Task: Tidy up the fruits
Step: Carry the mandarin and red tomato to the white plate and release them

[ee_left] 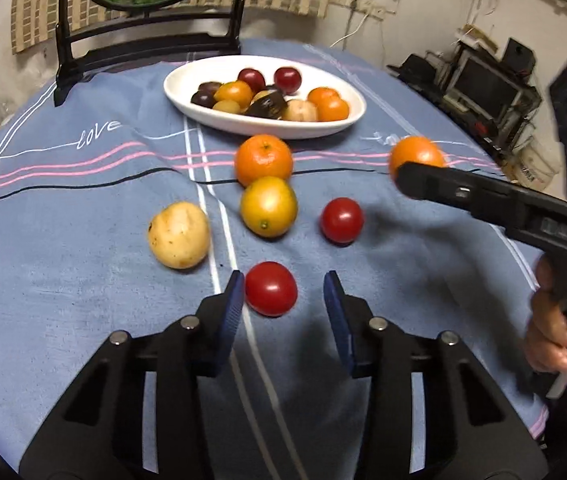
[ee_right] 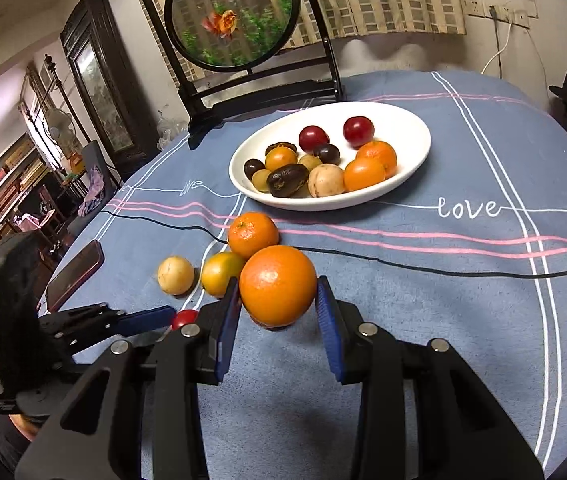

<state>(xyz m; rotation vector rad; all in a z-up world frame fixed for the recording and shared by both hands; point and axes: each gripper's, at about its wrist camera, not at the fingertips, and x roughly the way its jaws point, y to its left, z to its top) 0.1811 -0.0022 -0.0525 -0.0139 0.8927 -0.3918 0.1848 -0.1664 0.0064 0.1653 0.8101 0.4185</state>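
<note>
Now only the right wrist view shows the right gripper [ee_right: 278, 300] clamping the orange [ee_right: 277, 285]; left gripper [ee_left: 283, 294] gapes wide, straddling a red tomato [ee_left: 270, 289].

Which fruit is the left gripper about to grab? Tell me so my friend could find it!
Start at the white plate on the blue cloth, then come toward the camera past the loose oranges. Between the open left gripper's blue fingers lies a small red tomato. Another tomato lies farther away to the right; this one is nearest the gripper.
</note>
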